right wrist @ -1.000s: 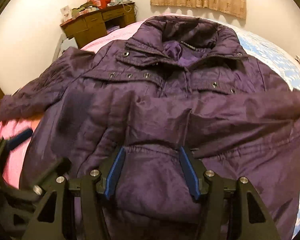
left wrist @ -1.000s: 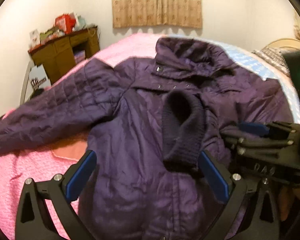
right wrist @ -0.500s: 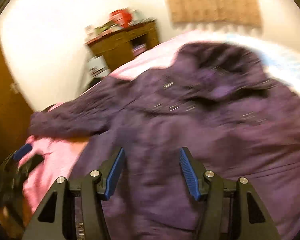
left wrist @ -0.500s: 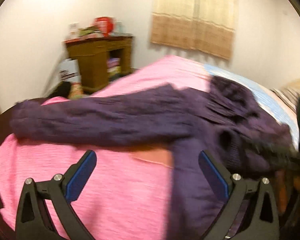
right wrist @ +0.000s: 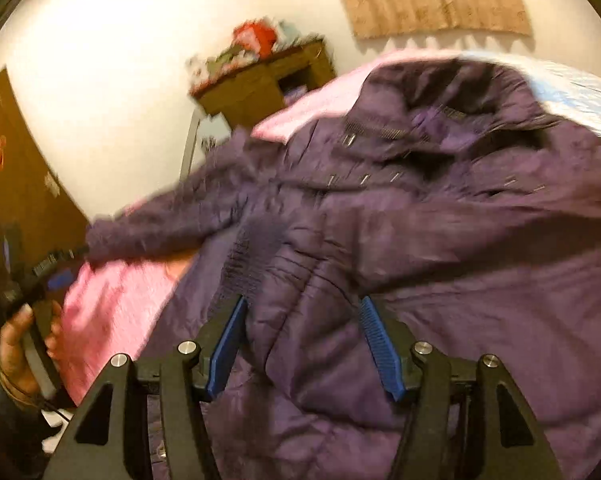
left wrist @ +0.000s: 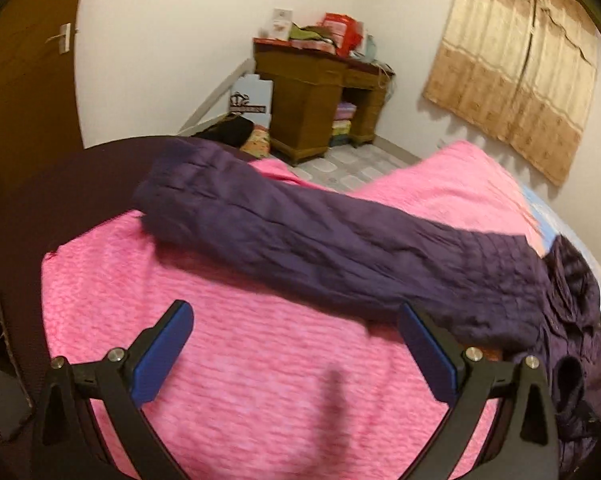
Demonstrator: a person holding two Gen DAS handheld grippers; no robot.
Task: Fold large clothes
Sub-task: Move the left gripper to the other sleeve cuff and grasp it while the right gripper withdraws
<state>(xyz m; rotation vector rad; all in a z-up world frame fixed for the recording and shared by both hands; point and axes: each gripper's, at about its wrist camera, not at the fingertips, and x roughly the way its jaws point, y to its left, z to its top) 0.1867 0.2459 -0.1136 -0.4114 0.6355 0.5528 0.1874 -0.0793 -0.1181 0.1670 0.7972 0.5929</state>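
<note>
Purple jacket (right wrist: 420, 240) lies under the spread right tool (right wrist: 302, 344); left tool (left wrist: 296, 352), spread, nears its sleeve (left wrist: 320, 244).

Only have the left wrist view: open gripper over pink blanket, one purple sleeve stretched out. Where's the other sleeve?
Observer: The other sleeve is folded across the front of the jacket, and its knit cuff ends near the jacket's left side.
Operator: Right gripper holding anything?
Observer: No. The right gripper is open over the jacket's lower front, and its pads aren't pinching fabric.
Operator: Collar flat?
Observer: No. The collar gapes open at the far end, showing the lighter lining.
</note>
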